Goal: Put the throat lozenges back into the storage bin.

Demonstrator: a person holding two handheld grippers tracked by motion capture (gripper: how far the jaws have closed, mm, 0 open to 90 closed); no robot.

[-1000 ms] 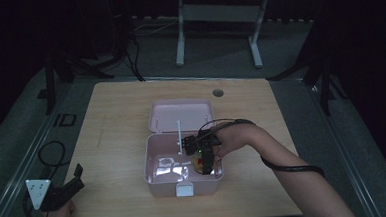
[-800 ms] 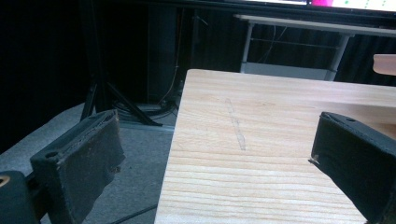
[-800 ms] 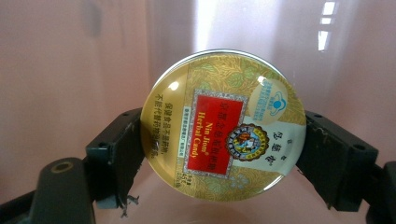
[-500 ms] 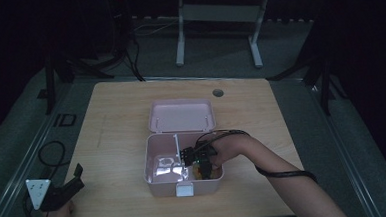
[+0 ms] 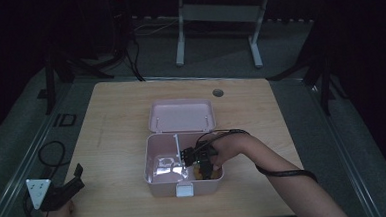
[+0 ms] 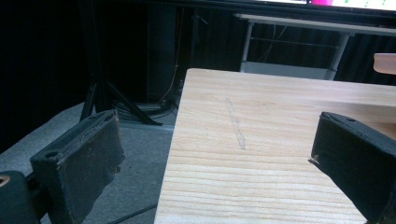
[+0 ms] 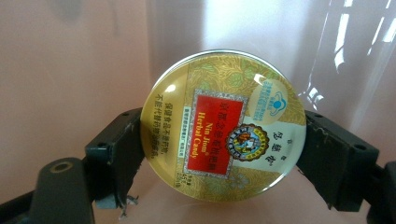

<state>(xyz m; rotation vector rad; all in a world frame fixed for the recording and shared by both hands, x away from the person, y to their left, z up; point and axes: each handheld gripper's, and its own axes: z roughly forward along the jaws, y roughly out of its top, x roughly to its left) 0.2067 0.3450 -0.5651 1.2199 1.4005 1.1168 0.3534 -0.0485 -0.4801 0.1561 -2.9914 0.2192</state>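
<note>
right hand-held gripper [image 7: 223, 140] clamps candy tin [image 7: 223, 126] | lower flat into box [image 5: 157, 178] near tabletop's front edge | left hand-held gripper [image 6: 224, 158] agape, empty

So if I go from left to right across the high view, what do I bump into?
Left gripper → clear plastic bag in the pink box → right gripper holding a candy tin → the person's forearm.

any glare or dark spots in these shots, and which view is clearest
High view: dim overall, the pink box murky. Right gripper view: brightest and sharpest, with glare on the candy tin lid and streaks on the clear divider. Left gripper view: table lit, background dark.
</note>
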